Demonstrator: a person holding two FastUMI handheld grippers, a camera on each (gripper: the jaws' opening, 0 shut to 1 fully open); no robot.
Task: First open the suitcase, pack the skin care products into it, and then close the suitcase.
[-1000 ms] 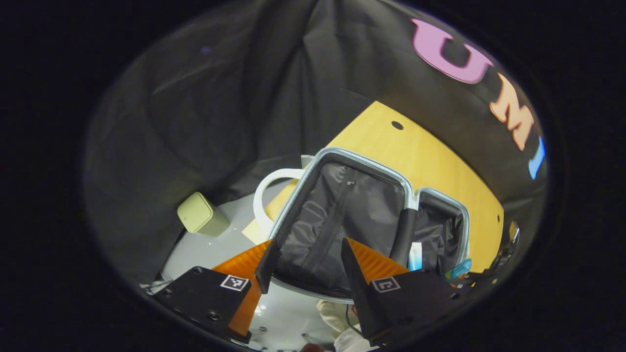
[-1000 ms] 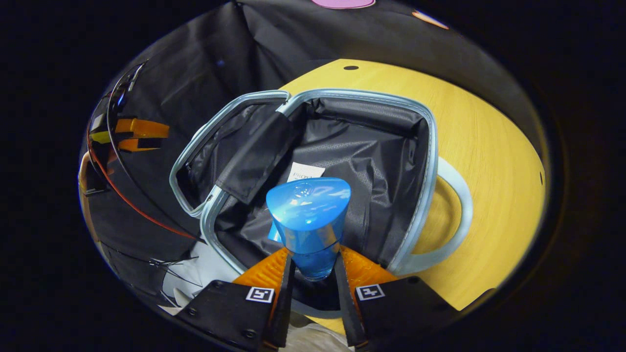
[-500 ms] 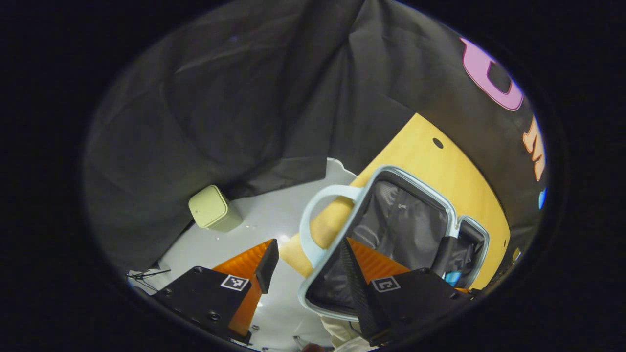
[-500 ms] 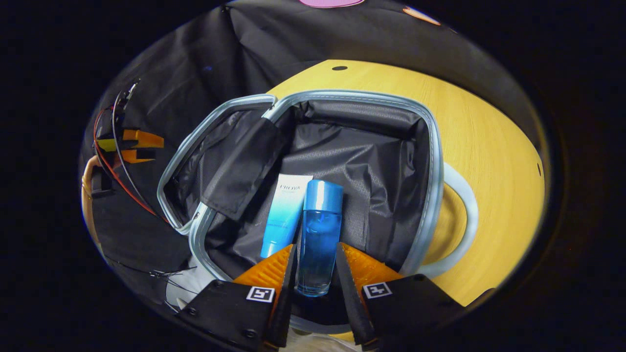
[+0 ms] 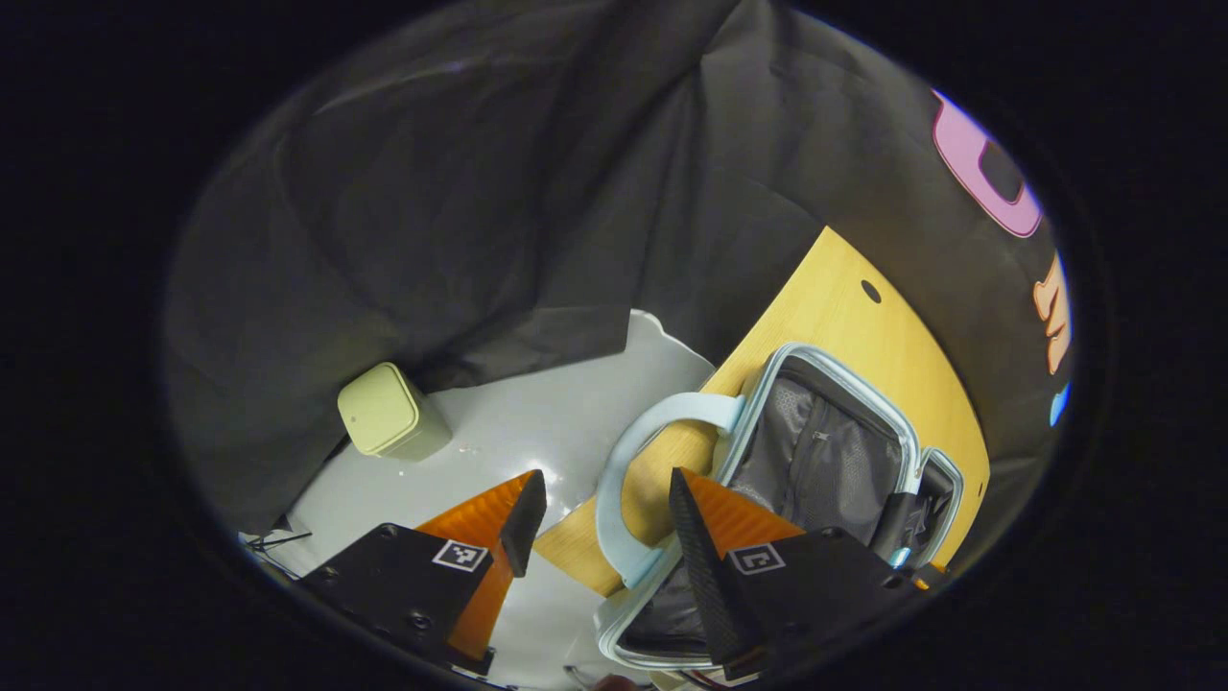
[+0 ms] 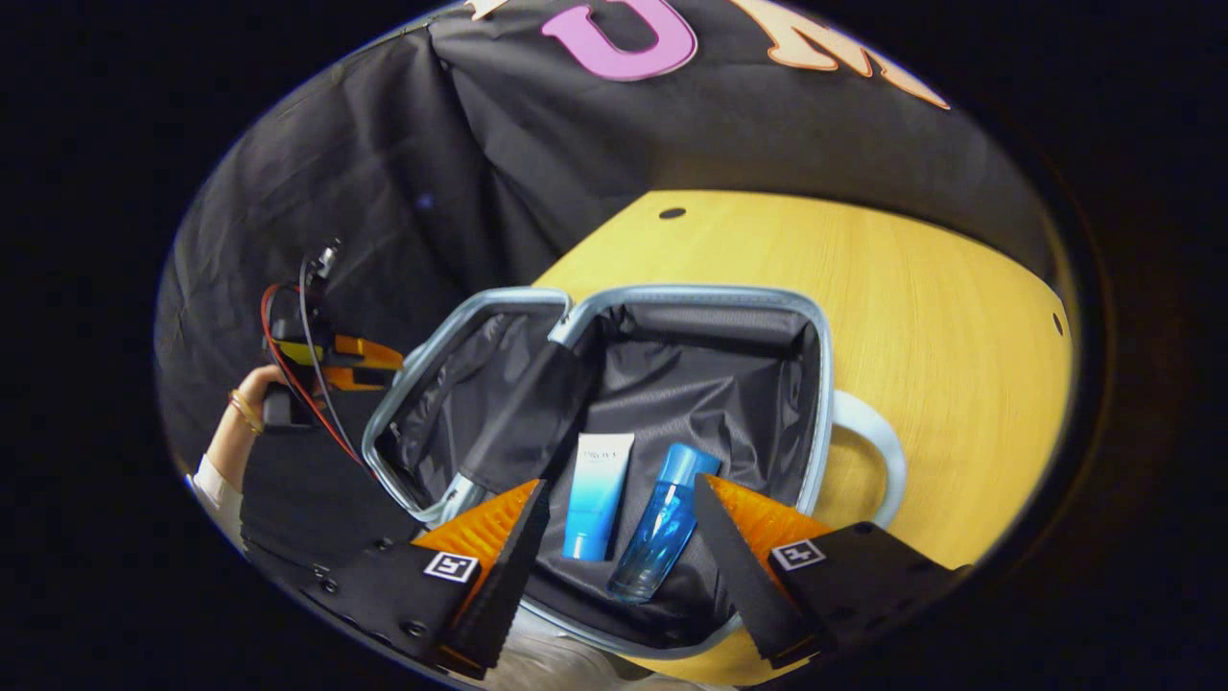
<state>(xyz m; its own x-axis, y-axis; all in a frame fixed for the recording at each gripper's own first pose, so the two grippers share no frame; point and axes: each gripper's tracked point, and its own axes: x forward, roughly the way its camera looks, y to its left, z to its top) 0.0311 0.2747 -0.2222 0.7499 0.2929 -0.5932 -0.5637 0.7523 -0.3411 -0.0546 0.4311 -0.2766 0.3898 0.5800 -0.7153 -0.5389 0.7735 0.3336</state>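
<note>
The pale-blue suitcase (image 6: pixel 823 384) lies wide open on the wooden table (image 6: pixel 940 317), black lining showing. A blue bottle (image 6: pixel 662 523) and a white-and-blue tube (image 6: pixel 595 494) lie side by side on its floor. My right gripper (image 6: pixel 619 552) hovers just above them, open and holding nothing. In the left gripper view the suitcase (image 5: pixel 907 446) sits at the lower right with its light-blue handle (image 5: pixel 624 470) towards me. My left gripper (image 5: pixel 600 523) is open beside that handle, over the table edge. The left gripper (image 6: pixel 350 360) also appears in the right gripper view, held in a hand left of the suitcase lid.
A pale-green lidded bin (image 5: pixel 384 413) stands on the grey floor (image 5: pixel 537 413) by the black cloth wall. Red and black cables (image 6: pixel 297 384) hang from the far gripper. Bare table top extends right of and behind the suitcase.
My right gripper has opened and let go of the blue bottle, which now lies beside the tube, and has drawn back upward. The left gripper has swung away to the left of the suitcase.
</note>
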